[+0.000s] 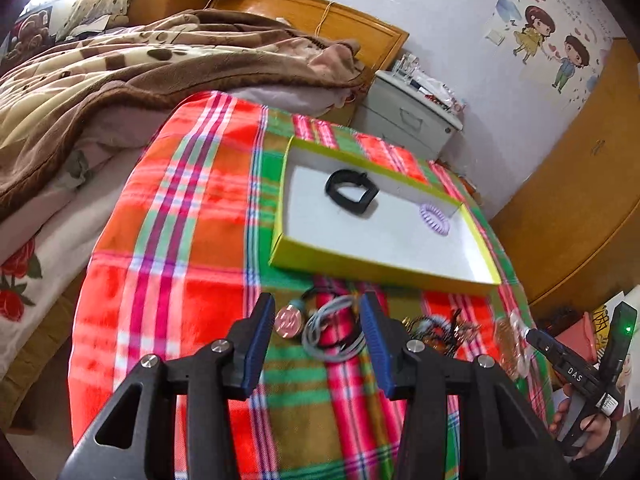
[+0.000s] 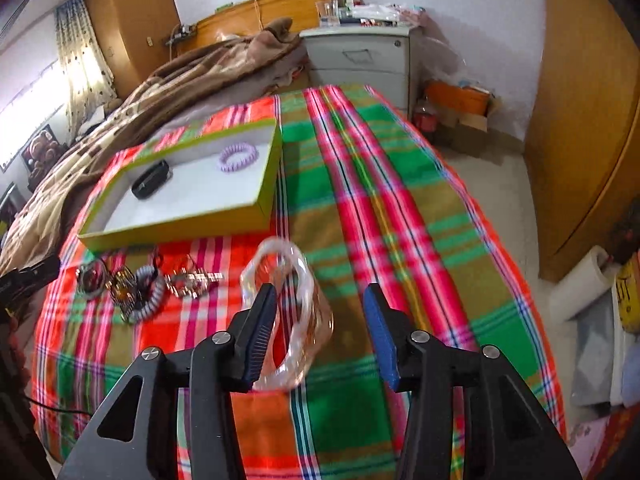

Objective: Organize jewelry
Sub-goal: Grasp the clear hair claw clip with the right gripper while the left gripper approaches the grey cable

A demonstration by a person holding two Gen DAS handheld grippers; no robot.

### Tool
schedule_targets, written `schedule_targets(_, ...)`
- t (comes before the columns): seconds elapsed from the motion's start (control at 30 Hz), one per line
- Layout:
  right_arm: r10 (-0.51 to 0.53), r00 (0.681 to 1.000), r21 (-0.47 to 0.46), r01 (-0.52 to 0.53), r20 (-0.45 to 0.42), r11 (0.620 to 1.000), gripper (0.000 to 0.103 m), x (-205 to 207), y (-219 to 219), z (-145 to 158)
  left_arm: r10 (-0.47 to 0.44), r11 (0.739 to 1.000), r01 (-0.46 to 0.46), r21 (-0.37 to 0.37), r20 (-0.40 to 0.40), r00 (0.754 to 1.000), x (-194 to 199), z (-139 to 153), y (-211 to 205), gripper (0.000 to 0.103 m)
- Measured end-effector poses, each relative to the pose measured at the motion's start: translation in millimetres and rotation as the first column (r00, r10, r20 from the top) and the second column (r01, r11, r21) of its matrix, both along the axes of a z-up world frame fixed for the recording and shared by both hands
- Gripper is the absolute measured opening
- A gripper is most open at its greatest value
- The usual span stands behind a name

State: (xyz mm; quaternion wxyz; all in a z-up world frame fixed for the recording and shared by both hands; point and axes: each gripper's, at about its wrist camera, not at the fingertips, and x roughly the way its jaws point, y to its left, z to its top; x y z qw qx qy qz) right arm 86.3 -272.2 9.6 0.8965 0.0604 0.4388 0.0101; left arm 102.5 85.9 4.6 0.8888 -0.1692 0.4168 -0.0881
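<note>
Lying flat on plaid cloth: shallow tray (image 2: 262,204), yellow-green walls, white floor, open-topped. Resting inside it, well apart: black band (image 1: 351,191), closed in a loop, and lilac coil tie (image 2: 238,157), sitting near a corner. Lying just in front of the tray, bunched in a row: round pink pendant (image 1: 288,322), grey cord (image 1: 334,334) looped loosely, grey coil tie (image 2: 150,298), dark amber piece (image 2: 124,286), small silvery cluster (image 2: 192,280). Standing tilted on edge, apart from the row: clear pinkish bangle (image 2: 288,312), blurred.
</note>
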Motion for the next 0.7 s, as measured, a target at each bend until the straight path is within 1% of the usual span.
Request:
schedule_targets(0.17,-0.004,0.999,-0.018,0.004,-0.036,1.000,0.047,0.0,5.5,-9.1,-0.018,1.000,0.018,0.008,-0.022,1.000,-10.8,-6.2,-1.2,0.046)
schedule_targets(0.27,-0.011,0.998,-0.013,0.010,-0.062,1.000,0.047,2.5,7.8,-15.0,-0.027,0.999,0.026,-0.018,-0.041,0.999,-13.7,-11.8,-1.3,0.046)
schedule_targets(0.37,-0.031,0.996,-0.039,0.027,-0.089,0.999,0.047,4.8,9.4,-20.0,-0.034,0.999,0.033,-0.022,-0.058,0.998,-16.2,-16.5,-2.5,0.046)
schedule_targets(0.43,-0.029,0.996,-0.036,0.026,-0.084,0.999,0.047,4.4,9.5,-20.0,-0.039,0.999,0.037,-0.029,-0.064,0.997,-17.5,-18.9,-1.1,0.046)
schedule_targets(0.5,-0.033,0.996,-0.047,0.029,-0.078,0.998,0.047,3.8,10.0,-19.7,-0.031,0.999,0.028,-0.037,-0.089,0.996,-17.1,-21.7,2.4,0.046)
schedule_targets(0.57,-0.031,0.997,-0.047,0.027,-0.074,0.998,0.035,3.6,10.6,-19.6,-0.028,0.999,0.023,-0.044,-0.101,0.995,-16.8,-24.2,6.2,0.046)
schedule_targets(0.6,-0.030,0.997,-0.041,0.027,-0.073,0.999,0.026,3.6,10.5,-19.7,-0.025,0.999,0.021,-0.039,-0.102,0.994,-17.3,-25.0,7.2,0.046)
schedule_targets(0.63,-0.032,0.997,-0.043,0.029,-0.073,0.999,0.019,4.7,10.8,-20.0,-0.029,0.999,0.027,-0.030,-0.100,0.995,-17.3,-25.0,6.8,0.046)
schedule_targets(0.7,-0.039,0.997,-0.056,0.035,-0.063,0.998,0.018,4.2,11.5,-19.5,-0.037,0.999,0.035,-0.022,-0.103,0.994,-15.8,-25.5,5.5,0.046)
